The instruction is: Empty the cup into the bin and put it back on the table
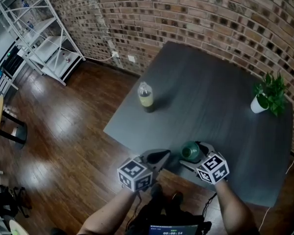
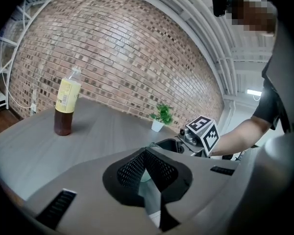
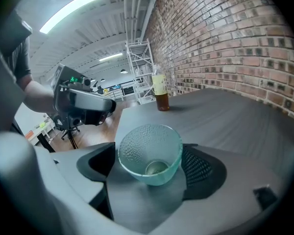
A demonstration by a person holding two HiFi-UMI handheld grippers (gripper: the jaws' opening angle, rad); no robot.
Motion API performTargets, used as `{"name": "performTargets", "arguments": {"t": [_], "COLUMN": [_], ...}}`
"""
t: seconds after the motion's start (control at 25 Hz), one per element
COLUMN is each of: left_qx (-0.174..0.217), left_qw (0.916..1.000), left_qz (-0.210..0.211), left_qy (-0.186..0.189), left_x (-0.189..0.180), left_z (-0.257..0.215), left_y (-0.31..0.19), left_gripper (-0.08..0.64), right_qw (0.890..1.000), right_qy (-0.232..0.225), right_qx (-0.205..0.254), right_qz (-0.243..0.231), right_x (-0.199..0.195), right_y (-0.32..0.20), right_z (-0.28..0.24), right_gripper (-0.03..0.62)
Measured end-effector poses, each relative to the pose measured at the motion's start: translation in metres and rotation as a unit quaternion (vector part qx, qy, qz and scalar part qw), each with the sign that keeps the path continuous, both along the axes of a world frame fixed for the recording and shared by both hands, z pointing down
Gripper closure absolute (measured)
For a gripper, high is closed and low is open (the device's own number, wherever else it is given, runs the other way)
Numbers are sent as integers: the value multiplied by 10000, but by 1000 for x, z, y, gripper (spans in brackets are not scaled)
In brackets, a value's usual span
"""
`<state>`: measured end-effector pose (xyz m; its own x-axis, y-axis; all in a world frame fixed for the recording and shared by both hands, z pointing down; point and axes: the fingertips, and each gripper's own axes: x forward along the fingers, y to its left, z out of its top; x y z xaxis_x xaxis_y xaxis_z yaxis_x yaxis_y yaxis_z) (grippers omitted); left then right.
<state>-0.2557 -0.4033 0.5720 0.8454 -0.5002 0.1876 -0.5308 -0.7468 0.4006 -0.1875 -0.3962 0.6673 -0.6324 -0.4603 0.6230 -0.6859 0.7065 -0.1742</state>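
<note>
The cup (image 3: 150, 153) stands upright at the table (image 3: 225, 111) edge, ungripped between the wide-spread jaws of the right gripper (image 3: 151, 166); the left gripper (image 2: 146, 152), closed and empty, lies farther off.

Print on the bottle (image 1: 146, 97) is too small to read (the rack (image 1: 51, 45) runs off the top edge).

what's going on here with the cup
A person holds a gripper in each hand at a grey table. The right gripper has its jaws open around a green cup, which is upright at the table's near edge and looks empty. The left gripper is shut on nothing beside it. A bottle and plant stand farther back.
</note>
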Motion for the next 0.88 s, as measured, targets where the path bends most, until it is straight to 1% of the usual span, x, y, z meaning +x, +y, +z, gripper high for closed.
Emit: {"name": "performTargets", "arguments": {"t": [0.2, 0.36, 0.44, 0.72, 0.88], "left_qx": [-66, -88, -53, 74, 170], "left_qw": [10000, 9999, 9999, 9999, 9998], "left_qz": [3, -44, -40, 54, 91], "left_qy": [-64, -112, -111, -63, -89], "left_x": [-2, -4, -4, -2, 3], "left_z": [8, 10, 9, 14, 15], "left_y": [4, 1, 0, -1, -6], "left_gripper": [568, 568, 568, 568, 568], "right_qw": [9999, 9993, 9988, 9982, 9969], "right_qy": [44, 99, 123, -55, -198], "right_qx": [123, 346, 455, 591, 736], "right_qz": [57, 131, 122, 122, 207], "right_x": [-4, -8, -10, -15, -15], "right_y": [-5, -12, -15, -16, -17], "right_z": [7, 8, 8, 8, 3], "right_gripper": [161, 161, 176, 176, 172]}}
